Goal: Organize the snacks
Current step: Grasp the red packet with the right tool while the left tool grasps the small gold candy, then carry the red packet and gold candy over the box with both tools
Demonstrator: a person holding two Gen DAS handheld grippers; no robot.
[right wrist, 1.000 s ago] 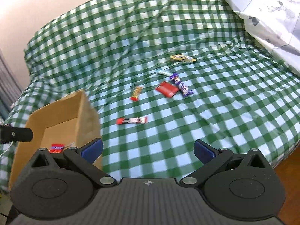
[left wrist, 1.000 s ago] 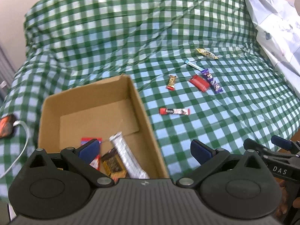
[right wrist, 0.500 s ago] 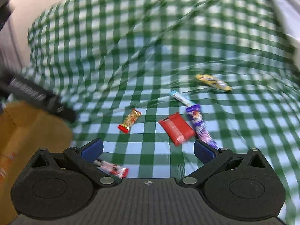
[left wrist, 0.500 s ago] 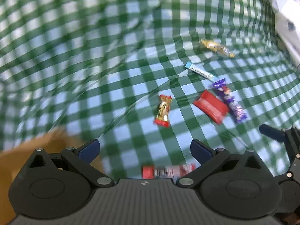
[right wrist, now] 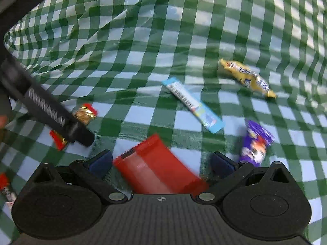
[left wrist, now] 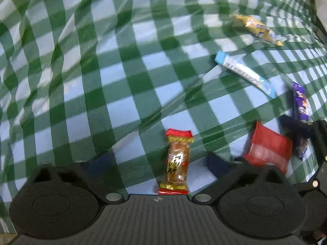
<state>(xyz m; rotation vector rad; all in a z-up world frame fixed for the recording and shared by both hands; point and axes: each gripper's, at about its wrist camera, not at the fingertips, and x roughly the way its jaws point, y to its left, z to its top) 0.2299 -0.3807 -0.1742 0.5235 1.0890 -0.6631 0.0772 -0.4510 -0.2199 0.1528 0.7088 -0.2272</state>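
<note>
The left tool (left wrist: 157, 161) hangs over the green and white checked cloth (left wrist: 122, 71). Its jaws have just been closing a bit, but they are not shut. A small gold snack with red ends (left wrist: 177, 163) lies flat between them, and the pads do not touch it.

The right tool (right wrist: 161, 163) is wide, and its jaws have just been closing a little too. A flat red packet (right wrist: 155, 167) lies between them, a bit blurred. It is not squeezed.

Farther off on the cloth lies a long light blue stick pack (right wrist: 192, 104). A yellow wrapped bar (right wrist: 247, 77) lies beyond it, to the right. A purple candy pack (right wrist: 255, 145) lies just right of the right tool.

From the right side, the left tool's dark finger (right wrist: 49, 114) crosses over the gold snack. At the near left edge a red and white bar (right wrist: 6, 189) peeks in.
</note>
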